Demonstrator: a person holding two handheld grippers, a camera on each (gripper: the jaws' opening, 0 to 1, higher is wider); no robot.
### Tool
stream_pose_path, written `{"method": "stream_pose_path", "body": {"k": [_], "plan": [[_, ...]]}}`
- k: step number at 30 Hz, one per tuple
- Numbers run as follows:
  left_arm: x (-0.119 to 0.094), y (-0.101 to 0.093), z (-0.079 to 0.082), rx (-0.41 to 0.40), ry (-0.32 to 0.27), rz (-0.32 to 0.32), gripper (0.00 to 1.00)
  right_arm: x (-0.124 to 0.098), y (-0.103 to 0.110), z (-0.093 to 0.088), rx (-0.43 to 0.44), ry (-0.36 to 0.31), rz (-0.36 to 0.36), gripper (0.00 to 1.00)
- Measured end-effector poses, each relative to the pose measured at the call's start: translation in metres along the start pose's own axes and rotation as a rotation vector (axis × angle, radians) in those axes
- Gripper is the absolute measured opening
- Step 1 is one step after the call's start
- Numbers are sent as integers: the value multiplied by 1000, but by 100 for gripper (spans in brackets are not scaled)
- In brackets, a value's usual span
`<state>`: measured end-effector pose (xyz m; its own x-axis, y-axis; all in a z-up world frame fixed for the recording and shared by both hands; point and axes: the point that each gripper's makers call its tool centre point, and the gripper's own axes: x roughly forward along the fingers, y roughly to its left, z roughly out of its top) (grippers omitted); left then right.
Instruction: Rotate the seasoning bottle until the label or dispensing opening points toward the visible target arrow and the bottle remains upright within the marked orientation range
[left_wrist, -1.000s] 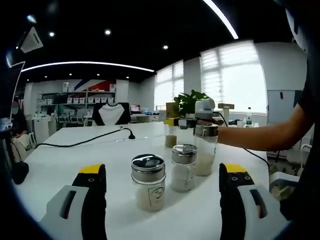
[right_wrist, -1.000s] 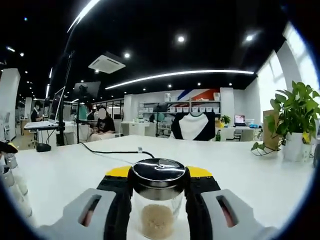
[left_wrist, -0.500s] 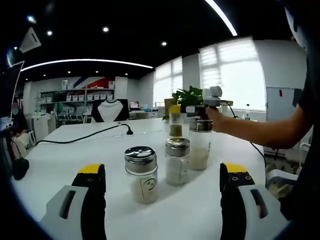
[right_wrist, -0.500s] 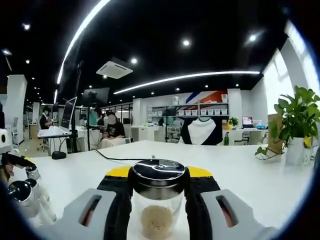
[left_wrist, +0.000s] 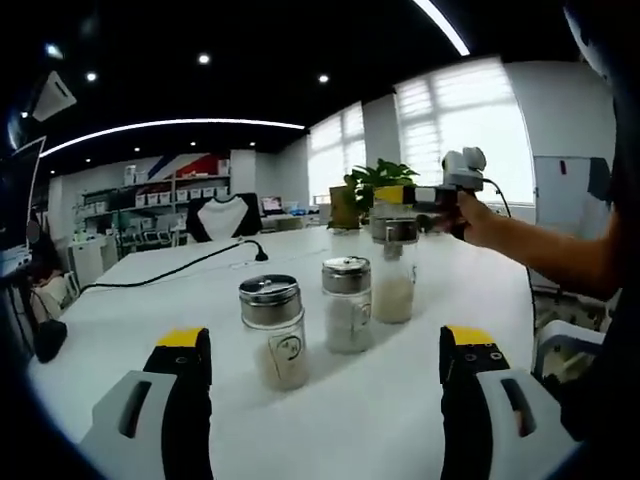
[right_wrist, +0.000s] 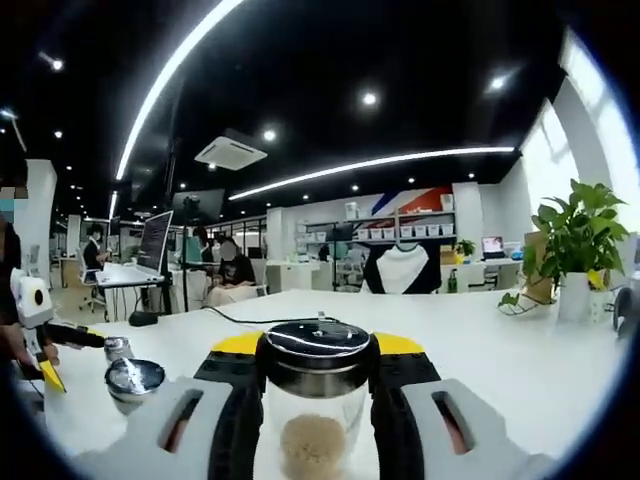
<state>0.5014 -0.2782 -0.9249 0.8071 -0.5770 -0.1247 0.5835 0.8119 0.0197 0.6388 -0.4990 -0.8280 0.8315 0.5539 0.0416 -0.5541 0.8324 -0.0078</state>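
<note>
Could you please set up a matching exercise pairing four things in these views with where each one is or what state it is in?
Things:
1. left tool
2. right tool
3. plant
4. black cable

States or places:
A. lying across the white table
B. shut on a bottle with a metal lid
C. open, holding nothing
D. standing in a white pot at the table's far side

Pairs: 1-C, 2-B, 3-D, 4-A

Seasoning bottle (right_wrist: 316, 420) base cut off
</note>
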Motion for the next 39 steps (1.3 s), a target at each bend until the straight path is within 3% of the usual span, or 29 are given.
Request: {"method": "stream_pose_path", "body": {"k": [3, 12, 17, 30, 39], "plan": [[1, -5, -2, -22, -1, -11, 100, -9, 3, 1, -6, -6, -7, 38], [0, -22, -3, 13, -2, -48, 92, -30, 15, -1, -15, -11, -5, 38], [1, -33, -2, 9, -8, -81, 93, -44, 26, 0, -15, -19, 1, 38], [3, -47, 1, -37, -26, -105, 96, -77, 68, 1, -3, -28, 52, 38], [5, -56, -1, -49, -8, -109, 95, -88, 96, -13, 39, -22, 81, 38]]}}
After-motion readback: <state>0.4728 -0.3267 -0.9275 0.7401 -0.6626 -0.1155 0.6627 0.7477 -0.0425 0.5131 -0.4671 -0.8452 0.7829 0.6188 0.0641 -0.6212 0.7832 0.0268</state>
